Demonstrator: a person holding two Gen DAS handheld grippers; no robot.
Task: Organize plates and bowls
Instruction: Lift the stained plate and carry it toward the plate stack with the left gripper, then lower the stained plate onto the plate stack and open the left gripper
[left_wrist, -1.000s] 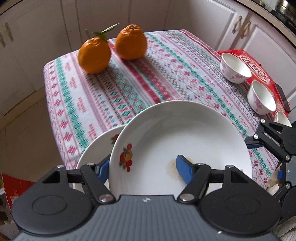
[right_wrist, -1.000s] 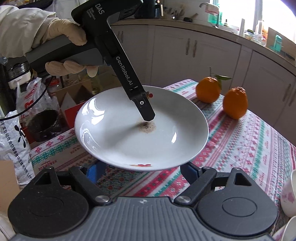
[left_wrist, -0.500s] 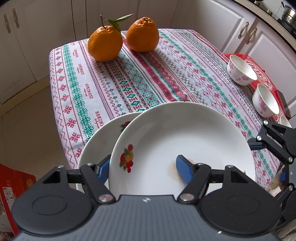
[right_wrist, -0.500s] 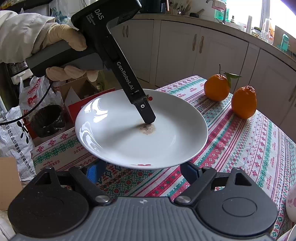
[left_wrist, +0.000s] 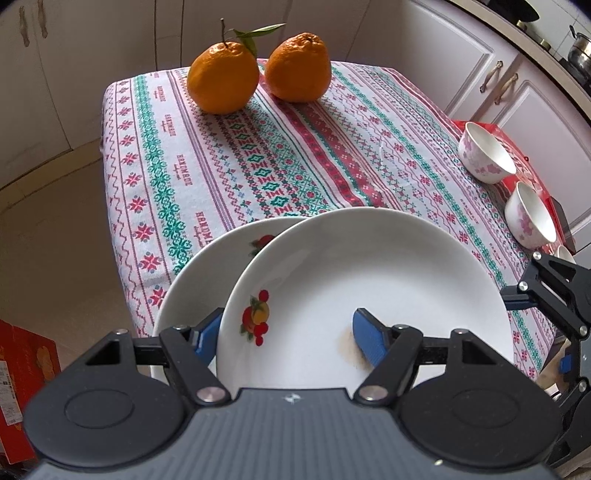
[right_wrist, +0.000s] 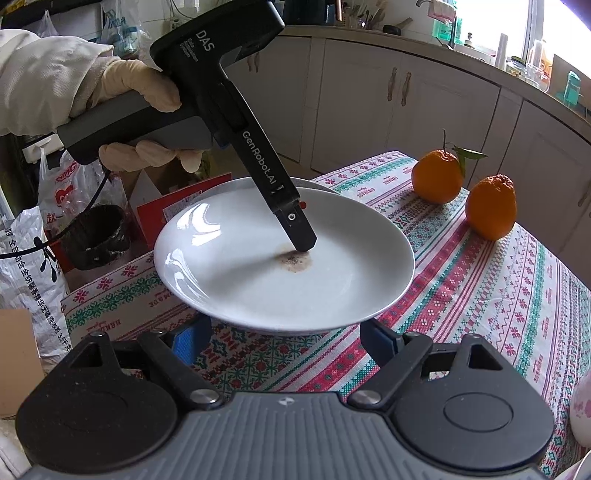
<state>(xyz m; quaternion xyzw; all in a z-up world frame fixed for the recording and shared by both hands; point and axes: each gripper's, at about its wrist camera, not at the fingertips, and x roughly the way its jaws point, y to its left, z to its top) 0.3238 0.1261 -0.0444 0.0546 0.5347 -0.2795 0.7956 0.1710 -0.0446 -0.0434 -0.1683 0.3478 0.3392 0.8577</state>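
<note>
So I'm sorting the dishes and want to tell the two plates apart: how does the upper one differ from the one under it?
The upper plate is gripped at its rim by the left claw, whose jaws are opening; the lower plate lies on the tablecloth. The upper one shows fully, with a brown stain; the lower is mostly covered. Both are white with a red fruit print.

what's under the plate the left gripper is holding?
A second white plate with a fruit print lies below the held plate, showing at its left. The left gripper, jaws opening, straddles the held plate's rim. Whether the plates touch is hidden.
</note>
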